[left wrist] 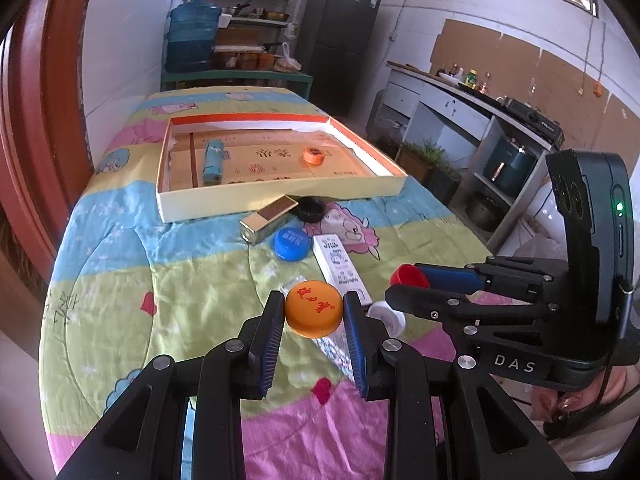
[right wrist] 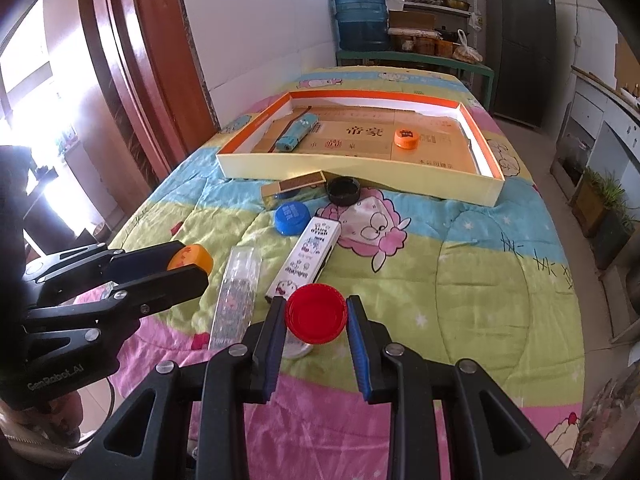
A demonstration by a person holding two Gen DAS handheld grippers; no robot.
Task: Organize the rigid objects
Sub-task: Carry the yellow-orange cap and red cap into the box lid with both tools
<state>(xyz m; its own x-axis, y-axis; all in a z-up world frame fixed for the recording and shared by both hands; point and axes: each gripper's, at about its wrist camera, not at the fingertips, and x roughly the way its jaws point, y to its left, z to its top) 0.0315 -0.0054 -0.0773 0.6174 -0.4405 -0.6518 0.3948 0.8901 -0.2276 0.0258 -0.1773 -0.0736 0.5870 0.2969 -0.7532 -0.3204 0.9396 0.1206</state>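
Note:
My left gripper [left wrist: 314,314] is shut on an orange cap [left wrist: 314,314], held above the quilt; the cap also shows in the right wrist view [right wrist: 192,258]. My right gripper [right wrist: 316,318] is shut on a red cap [right wrist: 316,318], also seen in the left wrist view [left wrist: 408,275]. A shallow box lid [left wrist: 280,198] lies at the far end and holds a teal tube [left wrist: 212,162] and a small orange cap [left wrist: 314,156]. On the quilt lie a blue cap [left wrist: 292,243], a gold box [left wrist: 268,218], a black cap [left wrist: 312,208], a white box [left wrist: 340,268], a clear case [right wrist: 236,296] and a white cap [left wrist: 386,316].
The table is covered by a cartoon quilt [right wrist: 460,272]. A red door frame [left wrist: 44,120] stands at the left. A water jug [left wrist: 192,36], shelves and a dark fridge [left wrist: 340,44] stand behind; a counter [left wrist: 472,112] runs along the right.

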